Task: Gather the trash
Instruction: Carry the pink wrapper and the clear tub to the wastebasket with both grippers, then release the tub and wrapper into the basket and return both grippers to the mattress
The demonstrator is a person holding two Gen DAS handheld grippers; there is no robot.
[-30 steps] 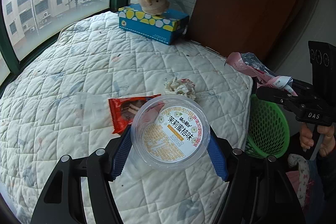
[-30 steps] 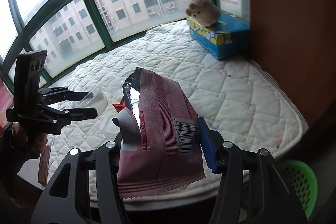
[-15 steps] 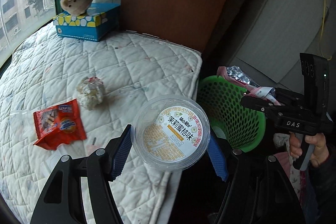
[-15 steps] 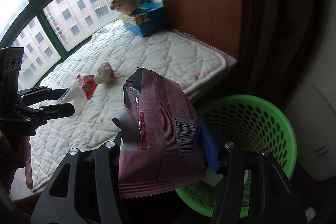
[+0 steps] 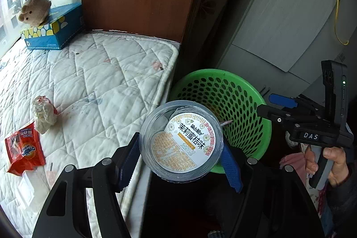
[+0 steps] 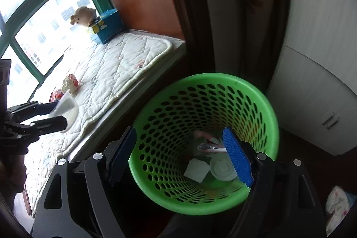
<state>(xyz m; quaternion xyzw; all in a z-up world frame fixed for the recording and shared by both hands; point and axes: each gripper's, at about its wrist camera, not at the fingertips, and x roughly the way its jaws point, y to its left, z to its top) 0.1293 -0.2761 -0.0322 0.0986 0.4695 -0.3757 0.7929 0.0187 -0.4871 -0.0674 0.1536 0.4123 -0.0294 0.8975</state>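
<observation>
The left tongs (image 5: 181,156) clamp a clear plastic cup (image 5: 181,141) by its sides, just short of the green basket (image 5: 243,90) rim. The right tongs (image 6: 181,154) gape wide and empty over the basket's mouth — only their view shows the pink wrapper (image 6: 209,144) lying inside. Left of the left tongs, a red packet (image 5: 24,152) and crumpled wad (image 5: 43,114) lie on the mattress (image 5: 107,73).

basket (image 6: 265,104) green, perforated | wrapper (image 5: 24,152) red | tongs' pads (image 6: 237,156) blue

Black gripper (image 6: 179,154) frames, silver screws, blue ribbed, perhaps rubber, jaws.
</observation>
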